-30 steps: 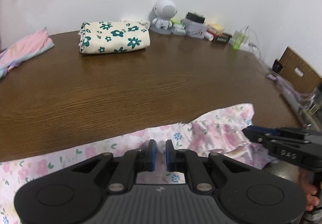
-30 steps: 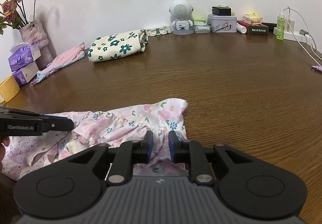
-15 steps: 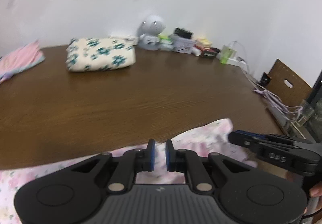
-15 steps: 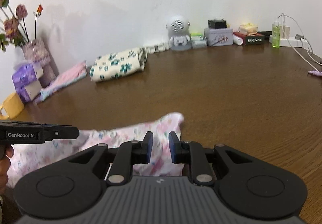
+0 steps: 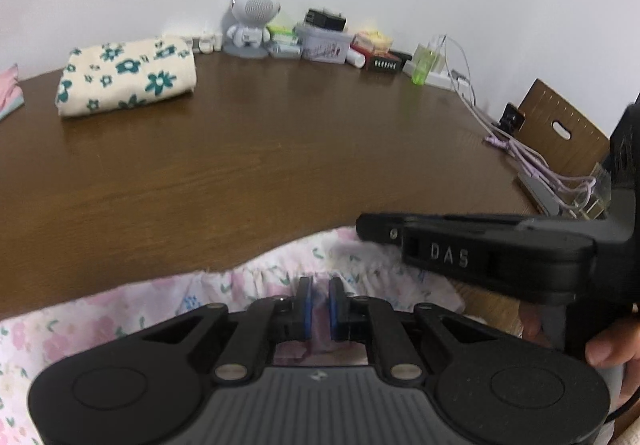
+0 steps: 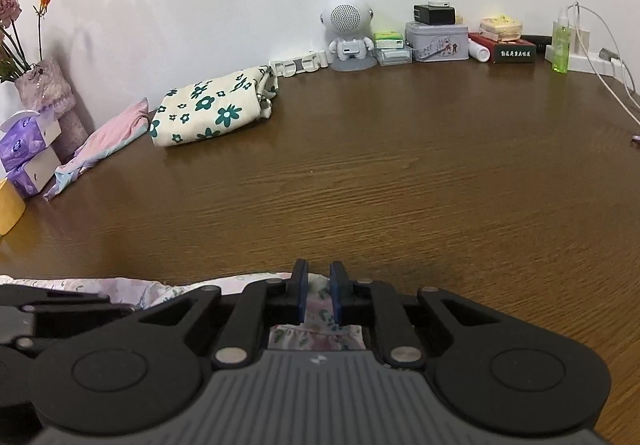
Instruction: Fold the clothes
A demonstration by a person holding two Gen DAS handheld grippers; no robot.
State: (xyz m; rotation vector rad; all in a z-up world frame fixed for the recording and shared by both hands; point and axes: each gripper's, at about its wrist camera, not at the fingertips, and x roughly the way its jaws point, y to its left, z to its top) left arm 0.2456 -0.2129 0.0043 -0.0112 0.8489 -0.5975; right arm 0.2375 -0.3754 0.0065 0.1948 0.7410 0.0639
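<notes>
A pink floral garment lies along the near edge of the brown wooden table. In the left wrist view my left gripper is shut on a fold of it, with fabric between the blue pads. My right gripper reaches in from the right just above the same cloth, with a hand on its handle. In the right wrist view my right gripper has the garment between its pads, and its jaws are closing on it. The left gripper's black body shows at lower left.
A folded cream cloth with green flowers and a pink cloth lie at the back left. A robot-shaped speaker, boxes and a green bottle line the wall. Tissue packs and a yellow cup stand left; cables run right.
Both grippers have drawn back toward the near edge with the garment, so less of it lies on the table. The right gripper now sits closer to the left one, and its jaws have narrowed.
</notes>
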